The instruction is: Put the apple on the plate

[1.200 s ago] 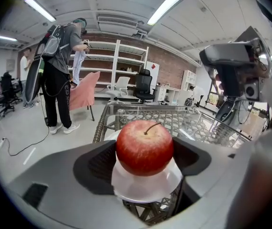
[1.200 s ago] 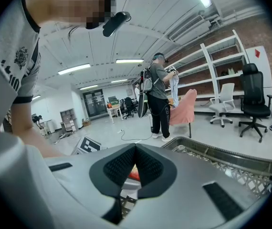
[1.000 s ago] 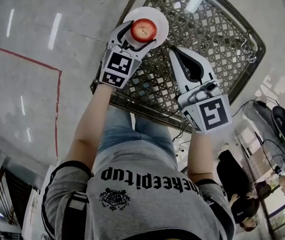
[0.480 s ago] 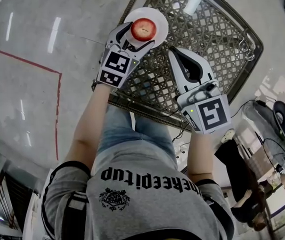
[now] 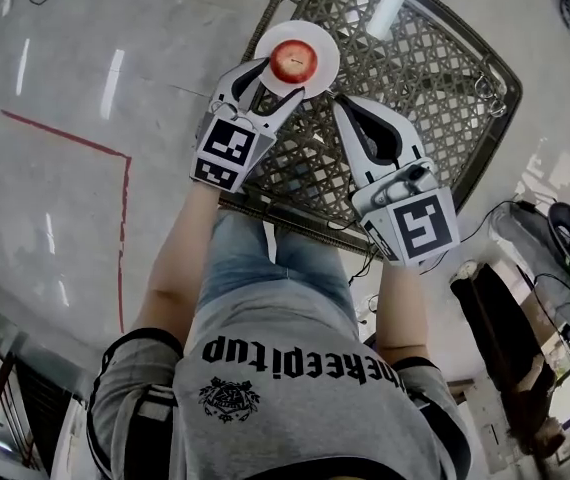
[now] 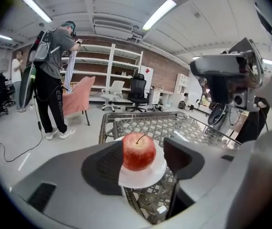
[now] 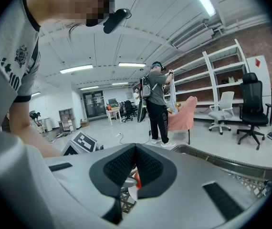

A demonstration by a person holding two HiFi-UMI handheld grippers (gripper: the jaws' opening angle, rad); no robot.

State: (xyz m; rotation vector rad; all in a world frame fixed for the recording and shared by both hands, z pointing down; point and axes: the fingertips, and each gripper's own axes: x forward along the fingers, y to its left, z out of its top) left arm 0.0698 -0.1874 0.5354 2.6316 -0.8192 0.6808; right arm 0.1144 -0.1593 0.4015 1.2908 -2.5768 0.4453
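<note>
— Where is the apple (image 5: 293,61)?
— Upright on the white plate (image 5: 323,46), stem up, near the middle. As I read it, the placing is done and only a clean release is left.
— And the left gripper (image 5: 283,80)?
— Its fingers (image 6: 105,168) are apart, one on each side of the apple, and they are closing. There's a clear gap on the right side. On the left the pad sits very close, and I can't tell whether it touches. Nothing is being squeezed.
— So how to finish well?
— I'd draw straight back along the fingers' own line and a little up, so neither pad brushes the fruit. A round apple would likely roll from a sideways nudge. The plate also sits at a corner of the surface (image 5: 415,88), close to the rim, so a drag could slide it off.
— The right gripper (image 5: 347,108)?
— Its fingers are together and hold nothing. It hangs over the surface just beside the plate, and I'd keep it out of this.
— What's the surface like?
— A woven lattice in a dark frame.
— The room?
— A glossy grey floor (image 5: 55,58) with a red line (image 5: 65,134), shelves (image 6: 107,66), office chairs (image 6: 137,87) and a pink chair (image 6: 78,99). A person (image 6: 52,70) stands with a backpack, and there are strip lights (image 6: 160,14) overhead.
</note>
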